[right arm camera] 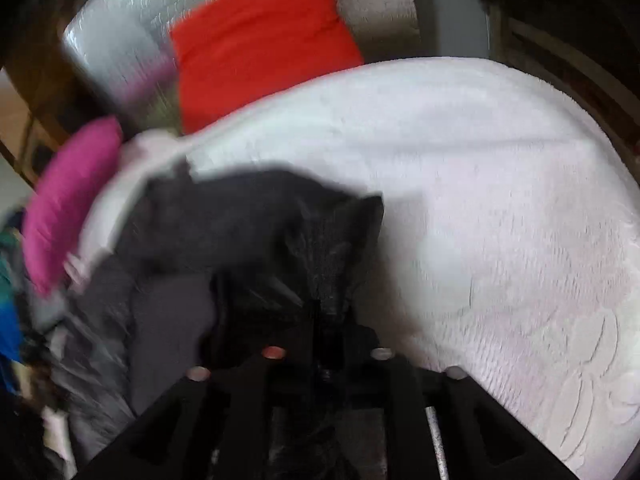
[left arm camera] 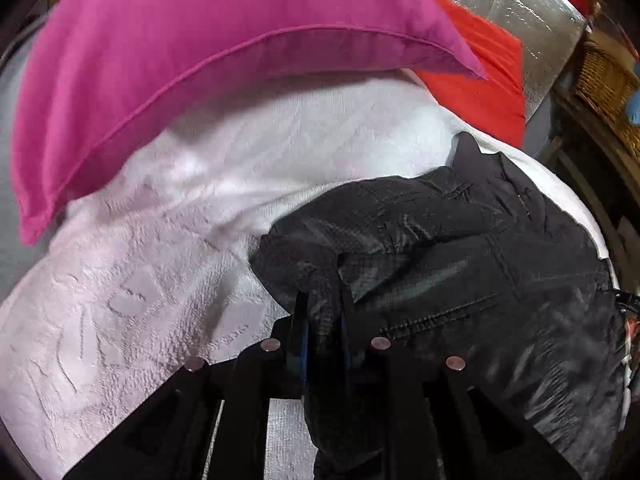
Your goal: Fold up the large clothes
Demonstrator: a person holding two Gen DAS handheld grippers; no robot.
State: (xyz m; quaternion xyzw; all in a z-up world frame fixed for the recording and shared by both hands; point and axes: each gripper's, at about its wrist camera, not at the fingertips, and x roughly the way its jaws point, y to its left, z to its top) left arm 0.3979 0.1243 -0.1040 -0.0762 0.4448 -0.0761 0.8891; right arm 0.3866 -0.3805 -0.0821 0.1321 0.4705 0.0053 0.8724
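Here the left gripper is clamped narrow on a bunched fold of the black jacket, which lies on the white textured bedspread below a magenta pillow. The right gripper, blurred, seems likewise pinched on the garment's dark cloth.

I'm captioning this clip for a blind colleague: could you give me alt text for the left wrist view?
The left gripper pinches a fold of a shiny black quilted jacket lying on a white textured bedspread. A magenta fabric pillow lies beyond, with a red cushion behind it.
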